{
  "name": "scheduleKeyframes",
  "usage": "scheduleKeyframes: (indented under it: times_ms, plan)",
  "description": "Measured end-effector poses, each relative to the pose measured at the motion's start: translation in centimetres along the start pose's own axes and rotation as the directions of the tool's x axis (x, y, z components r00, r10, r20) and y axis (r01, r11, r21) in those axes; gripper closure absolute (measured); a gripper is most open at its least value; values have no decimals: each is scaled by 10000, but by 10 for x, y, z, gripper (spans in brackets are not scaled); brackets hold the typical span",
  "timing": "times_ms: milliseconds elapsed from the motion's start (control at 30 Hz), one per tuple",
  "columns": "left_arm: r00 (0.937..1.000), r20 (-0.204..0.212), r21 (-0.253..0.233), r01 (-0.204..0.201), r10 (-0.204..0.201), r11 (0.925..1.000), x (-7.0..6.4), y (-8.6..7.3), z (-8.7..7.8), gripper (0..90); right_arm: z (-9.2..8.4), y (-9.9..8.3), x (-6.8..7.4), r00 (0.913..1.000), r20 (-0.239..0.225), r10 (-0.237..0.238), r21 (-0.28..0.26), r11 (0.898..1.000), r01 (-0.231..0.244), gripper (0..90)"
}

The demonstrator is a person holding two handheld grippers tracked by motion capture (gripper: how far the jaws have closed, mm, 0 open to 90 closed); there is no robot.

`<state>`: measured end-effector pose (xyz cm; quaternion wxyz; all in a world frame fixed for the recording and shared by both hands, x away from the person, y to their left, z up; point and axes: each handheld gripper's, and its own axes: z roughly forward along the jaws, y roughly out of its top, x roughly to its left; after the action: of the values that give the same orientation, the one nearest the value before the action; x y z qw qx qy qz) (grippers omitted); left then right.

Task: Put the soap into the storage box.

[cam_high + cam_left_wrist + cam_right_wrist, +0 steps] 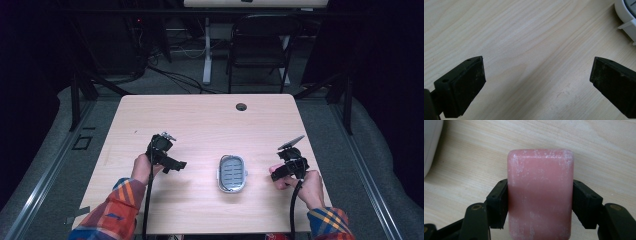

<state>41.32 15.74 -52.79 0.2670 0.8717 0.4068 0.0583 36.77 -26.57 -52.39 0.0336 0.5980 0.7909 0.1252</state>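
My right gripper pinches the one pink soap bar by its long sides, just right of the single white soap dish on the wooden table. My left gripper hangs spread, holding nothing.

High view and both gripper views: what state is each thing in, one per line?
Pink rectangular soap bar: clamped between the right tool's jaws, just above the wooden table.
White oval soap dish with grey slotted insert: lying flat on the table, nothing in it, untouched.
Right tool: shut on the soap bar's sides.
Left tool: jaws wide open, nothing between them, over bare wood.
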Motion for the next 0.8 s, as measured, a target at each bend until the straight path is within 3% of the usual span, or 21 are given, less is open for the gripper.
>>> scheduleKeyframes:
  times_ms: [100, 167, 233, 367, 433, 700, 800]
  plan:
    - [10000, 22, -15, -32, 32, 10000, 0, 0, -1, 0, -8, 2, 1, 9995, -26, -312, 92, 9995, 312, 365]
    - [10000, 34, -39, 48, -48, 10000, 0, 0, -1, 0, -11, 3, 2, 9998, -34, -198, -188, 9996, 197, 366]
    - [9999, 66, -67, 84, -84, 9999, 1, 0, 0, 0, -15, 5, 0, 9991, -123, -413, 47, 9991, 413, 365]
    - [9999, 90, -65, 54, -53, 10000, 1, 0, 0, 0, -27, 9, 1, 9986, -208, -486, -86, 9988, 484, 366]
    - [9999, 99, -76, 48, -47, 10000, 1, 0, 0, 0, -29, 11, 3, 9985, -271, -484, -285, 9985, 477, 366]
    - [9999, 111, -72, 68, -67, 10000, 1, 0, 0, 0, -34, 17, 9, 9947, -475, -906, -45, 9959, 905, 366]
    - [9999, 131, -76, 57, -56, 10000, 1, 0, 0, 0, -33, 18, 11, 9954, -448, -843, -196, 9963, 835, 367]
